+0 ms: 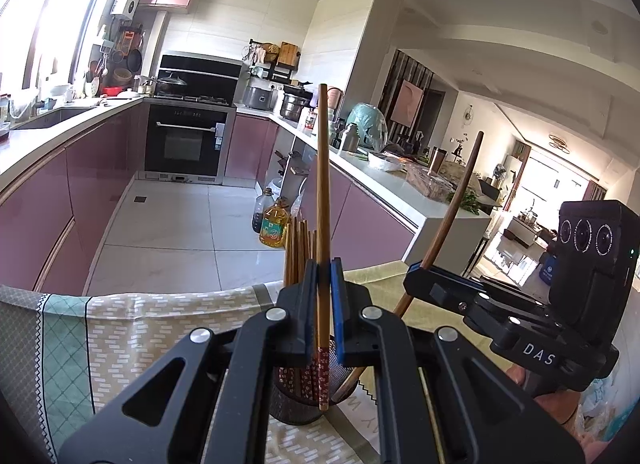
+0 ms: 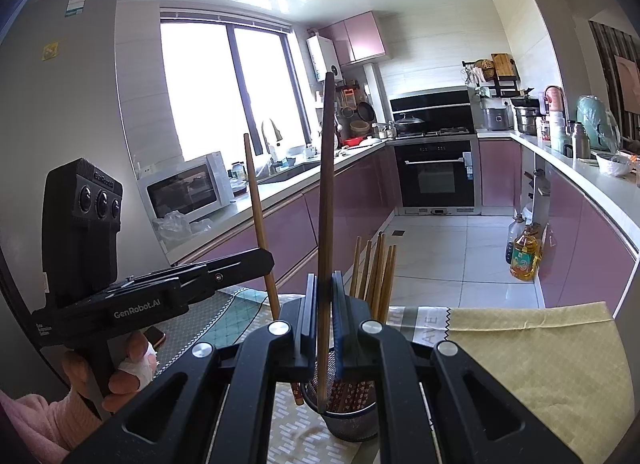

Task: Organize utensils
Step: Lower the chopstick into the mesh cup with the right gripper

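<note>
Wooden chopstick point(image 1: 322, 184) in each clamped tool point(image 1: 324, 276)

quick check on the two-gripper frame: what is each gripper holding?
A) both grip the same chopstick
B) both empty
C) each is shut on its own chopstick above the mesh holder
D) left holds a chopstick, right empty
C: the left gripper is shut on a light brown chopstick, the right gripper on a darker chopstick, both over the mesh holder.
</note>
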Demonstrator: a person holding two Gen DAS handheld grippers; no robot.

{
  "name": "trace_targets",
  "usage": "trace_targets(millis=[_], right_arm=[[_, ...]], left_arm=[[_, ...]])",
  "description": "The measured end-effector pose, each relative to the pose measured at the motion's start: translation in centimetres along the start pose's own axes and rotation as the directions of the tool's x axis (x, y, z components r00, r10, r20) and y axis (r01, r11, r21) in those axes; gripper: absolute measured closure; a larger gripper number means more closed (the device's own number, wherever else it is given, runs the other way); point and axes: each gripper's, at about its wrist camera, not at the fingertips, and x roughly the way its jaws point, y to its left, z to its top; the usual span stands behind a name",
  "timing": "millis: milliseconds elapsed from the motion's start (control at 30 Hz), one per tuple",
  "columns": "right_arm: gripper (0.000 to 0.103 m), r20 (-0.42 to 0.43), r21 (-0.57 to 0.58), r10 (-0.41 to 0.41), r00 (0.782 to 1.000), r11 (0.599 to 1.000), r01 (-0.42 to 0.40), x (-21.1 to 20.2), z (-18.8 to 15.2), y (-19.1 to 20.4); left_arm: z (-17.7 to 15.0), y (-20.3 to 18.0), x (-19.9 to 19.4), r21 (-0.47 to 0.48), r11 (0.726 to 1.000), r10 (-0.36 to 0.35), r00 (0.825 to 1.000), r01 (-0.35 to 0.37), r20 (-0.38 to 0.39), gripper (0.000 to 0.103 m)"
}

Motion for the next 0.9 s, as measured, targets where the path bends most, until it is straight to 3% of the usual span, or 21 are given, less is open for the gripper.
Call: trace_targets(millis=[900], right_arm=[[0.097, -0.008, 0.003, -0.029, 1.000, 1.000, 0.029, 1.0, 0.0, 0.1]], left_arm=[[0.5, -0.1, 0.3, 0.003, 1.000, 0.020, 1.000, -0.020, -0.011, 0.095]])
